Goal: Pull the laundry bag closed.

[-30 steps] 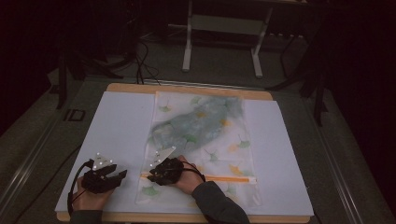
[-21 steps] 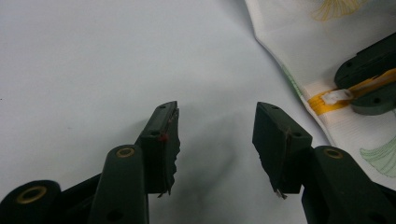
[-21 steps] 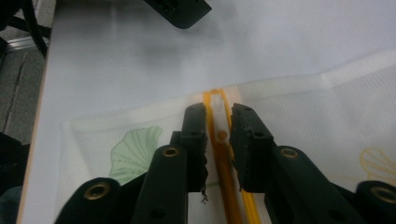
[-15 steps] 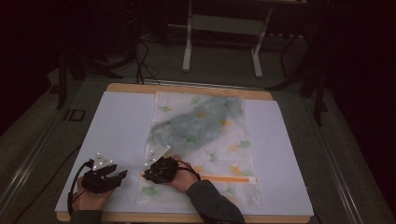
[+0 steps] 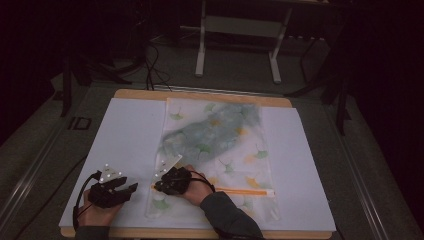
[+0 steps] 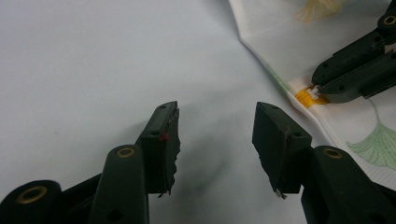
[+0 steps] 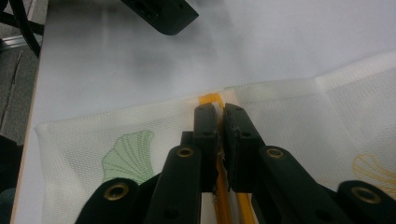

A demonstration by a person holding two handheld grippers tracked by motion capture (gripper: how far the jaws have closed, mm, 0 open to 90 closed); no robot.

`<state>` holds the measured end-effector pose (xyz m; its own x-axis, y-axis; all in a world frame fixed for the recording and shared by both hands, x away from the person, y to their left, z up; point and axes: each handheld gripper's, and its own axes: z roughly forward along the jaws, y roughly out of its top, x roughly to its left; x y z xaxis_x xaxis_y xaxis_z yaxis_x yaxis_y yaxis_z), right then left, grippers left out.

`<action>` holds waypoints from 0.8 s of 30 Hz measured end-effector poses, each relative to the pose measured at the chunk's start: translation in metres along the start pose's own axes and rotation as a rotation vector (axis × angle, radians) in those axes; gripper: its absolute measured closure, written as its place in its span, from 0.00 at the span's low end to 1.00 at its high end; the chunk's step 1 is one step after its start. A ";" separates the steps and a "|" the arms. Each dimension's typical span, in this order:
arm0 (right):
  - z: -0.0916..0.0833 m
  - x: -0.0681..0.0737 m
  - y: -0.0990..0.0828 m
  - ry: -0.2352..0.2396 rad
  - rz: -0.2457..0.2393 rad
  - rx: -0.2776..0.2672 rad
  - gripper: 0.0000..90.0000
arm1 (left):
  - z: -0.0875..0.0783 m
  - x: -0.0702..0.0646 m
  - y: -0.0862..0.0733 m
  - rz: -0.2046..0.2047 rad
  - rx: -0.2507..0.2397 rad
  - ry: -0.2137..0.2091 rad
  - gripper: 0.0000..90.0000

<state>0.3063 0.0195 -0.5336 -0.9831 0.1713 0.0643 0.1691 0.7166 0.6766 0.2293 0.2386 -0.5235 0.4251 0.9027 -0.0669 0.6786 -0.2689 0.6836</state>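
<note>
Right gripper (image 5: 161,186): jaws pinched on the orange zipper (image 7: 218,196) at its left end.
Mesh bag (image 5: 220,150): flat mid-table, zipper running crosswise (rightward from the grip).
Left gripper (image 6: 215,135): spread, empty, just left of the bag.

A dim lab or studio is being shown: metal stand legs (image 5: 237,47) and floor cables (image 5: 155,70) are being seen beyond the grippers.
</note>
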 end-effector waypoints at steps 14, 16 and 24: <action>0.002 0.000 0.001 0.002 -0.005 0.011 0.97 | -0.001 -0.006 0.002 0.018 0.008 -0.028 0.58; 0.005 0.000 0.001 0.009 0.005 0.019 0.95 | 0.000 -0.006 0.002 0.020 0.009 -0.031 0.58; 0.004 0.002 0.002 0.002 0.000 0.024 1.00 | -0.001 -0.008 0.002 0.024 0.010 -0.046 0.58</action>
<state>0.3046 0.0238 -0.5347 -0.9833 0.1696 0.0657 0.1705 0.7330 0.6585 0.2272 0.2312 -0.5211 0.4683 0.8795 -0.0844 0.6738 -0.2936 0.6781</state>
